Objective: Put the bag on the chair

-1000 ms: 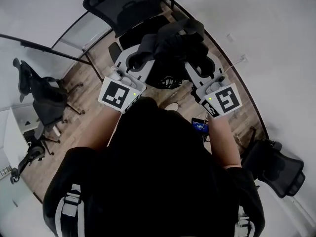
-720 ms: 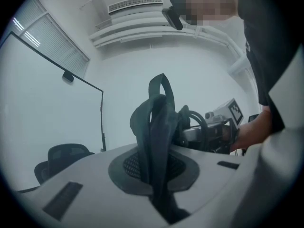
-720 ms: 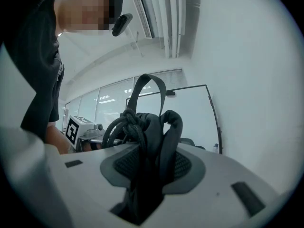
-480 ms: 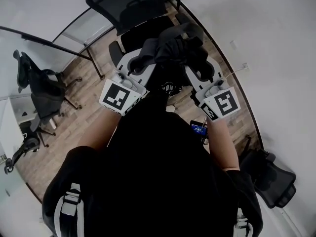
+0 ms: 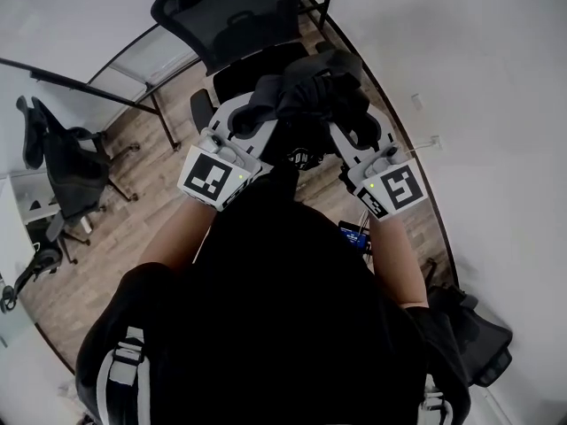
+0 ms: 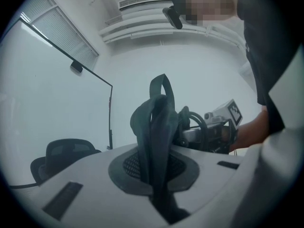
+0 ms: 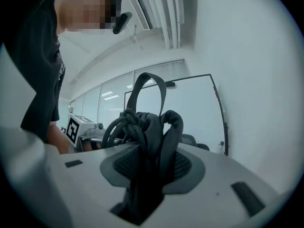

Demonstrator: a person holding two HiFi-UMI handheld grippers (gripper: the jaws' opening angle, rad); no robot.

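A black bag (image 5: 306, 96) hangs between my two grippers, just in front of a black office chair (image 5: 235, 11) and over the front of its seat (image 5: 257, 60). My left gripper (image 5: 257, 113) is shut on a dark bag strap (image 6: 156, 127), which stands up between its jaws. Bunched straps and a looped cord (image 7: 149, 127) are clamped in my right gripper (image 5: 350, 118). In the left gripper view my left gripper (image 6: 154, 172) looks across at the other gripper's marker cube (image 6: 230, 113). My right gripper (image 7: 152, 167) sees the left one's cube (image 7: 76, 125). Most of the bag's body is hidden below the jaws.
A second black chair (image 5: 66, 162) stands at the left and a third (image 5: 469, 330) at the lower right. A black metal frame with a glass top (image 5: 133, 69) runs beside the target chair. A white wall (image 5: 478, 78) closes the right side. A small blue-screened device (image 5: 354, 235) lies on the wooden floor.
Both grippers and the bag have moved forward toward the chair and slightly down. The chair's seat now lies under the bag. The grips have not changed.
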